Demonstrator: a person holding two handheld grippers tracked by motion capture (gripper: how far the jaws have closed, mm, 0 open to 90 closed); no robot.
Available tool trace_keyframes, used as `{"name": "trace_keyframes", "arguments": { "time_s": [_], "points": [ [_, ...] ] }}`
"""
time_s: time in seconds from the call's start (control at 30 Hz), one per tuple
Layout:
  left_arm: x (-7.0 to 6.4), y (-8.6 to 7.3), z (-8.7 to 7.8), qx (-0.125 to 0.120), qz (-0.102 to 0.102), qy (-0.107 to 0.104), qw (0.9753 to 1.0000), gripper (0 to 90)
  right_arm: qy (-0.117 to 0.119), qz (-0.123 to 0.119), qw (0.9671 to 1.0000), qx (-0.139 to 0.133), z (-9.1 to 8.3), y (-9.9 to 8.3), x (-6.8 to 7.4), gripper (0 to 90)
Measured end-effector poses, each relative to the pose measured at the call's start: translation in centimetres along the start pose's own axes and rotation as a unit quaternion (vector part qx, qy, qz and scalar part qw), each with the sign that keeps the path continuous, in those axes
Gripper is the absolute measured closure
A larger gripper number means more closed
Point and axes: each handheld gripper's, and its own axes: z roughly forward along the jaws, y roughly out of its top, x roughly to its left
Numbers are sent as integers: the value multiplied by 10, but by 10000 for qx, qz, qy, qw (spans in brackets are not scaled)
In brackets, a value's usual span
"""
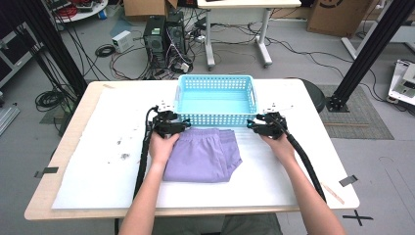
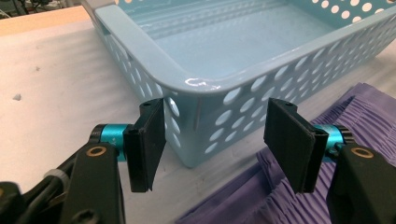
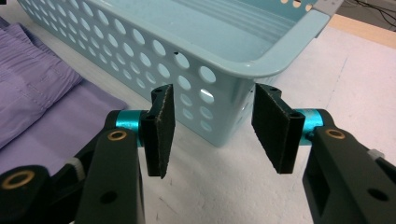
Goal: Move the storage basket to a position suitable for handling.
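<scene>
The left tongs [image 1: 183, 125] hover at the near left corner of the basket [image 1: 216, 119], jaws apart and holding nothing. In the left gripper view the left tongs [image 2: 212, 144] frame that rounded corner, with the pleated waistband of the shorts [image 2: 299, 130] running under the right-hand jaw.

The shorts [image 1: 203, 154] lie folded flat on the white sheet of the worktop [image 1: 73, 161], just in front of the basket, their far edge close against its near wall. I judge them light, soft and floppy: they will sag and unfold if lifted by one point. The gathered waistband at the far edge looks like the best hold, pinched at both ends so the fold keeps.

The right tongs [image 1: 252, 125] hover at the basket's near right corner, jaws likewise apart and empty. In the right gripper view the right tongs [image 3: 210, 130] point at that corner, the shorts [image 3: 42, 93] off to the left.

The high view gives the whole layout and both hands; the gripper views add the waistband's ribbing, the basket's bare floor and the gap between each pair of jaws.
</scene>
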Motion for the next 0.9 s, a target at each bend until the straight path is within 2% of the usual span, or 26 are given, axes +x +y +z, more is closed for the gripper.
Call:
{"name": "trace_keyframes", "arguments": {
  "time_s": [0.13,0.2,0.27,0.4,0.53,0.6,0.63,0.67,0.7,0.77,0.87,0.9],
  "points": [
    [0,-1,-1,25,56,-15,10000,394,32,20,10000,-3,1,0,-1,495],
    [2,-1,-3,-1,-12,105,9999,358,7,62,10000,9,0,0,-1,440],
    [3,-1,-4,-8,-60,125,9999,312,-34,118,9999,13,0,0,0,415],
    [8,-3,-15,-97,-71,210,9997,302,-116,209,9997,-43,-9,-2,-5,369],
    [9,-8,-33,-298,-18,286,9991,303,-171,162,9996,-164,-20,-3,-4,340],
    [9,-12,-49,-418,39,352,9985,303,-149,171,9991,-358,-33,-6,1,328],
    [9,-12,-49,-418,39,352,9985,303,-149,171,9991,-358,-33,-6,1,328],
    [8,-14,-55,-467,56,352,9983,302,-30,276,9981,-553,-44,-10,6,318],
    [7,-15,-59,-510,71,352,9980,303,14,263,9978,-617,-47,-11,7,311],
    [2,-20,-76,-567,143,242,9980,303,159,254,9974,-653,-54,-14,13,283],
    [-2,-23,-86,-608,176,191,9978,303,236,164,9975,-642,-59,-17,20,260],
    [-7,-29,-97,-633,248,158,9976,303,273,99,9976,-629,-62,-20,28,245]
  ]
}}
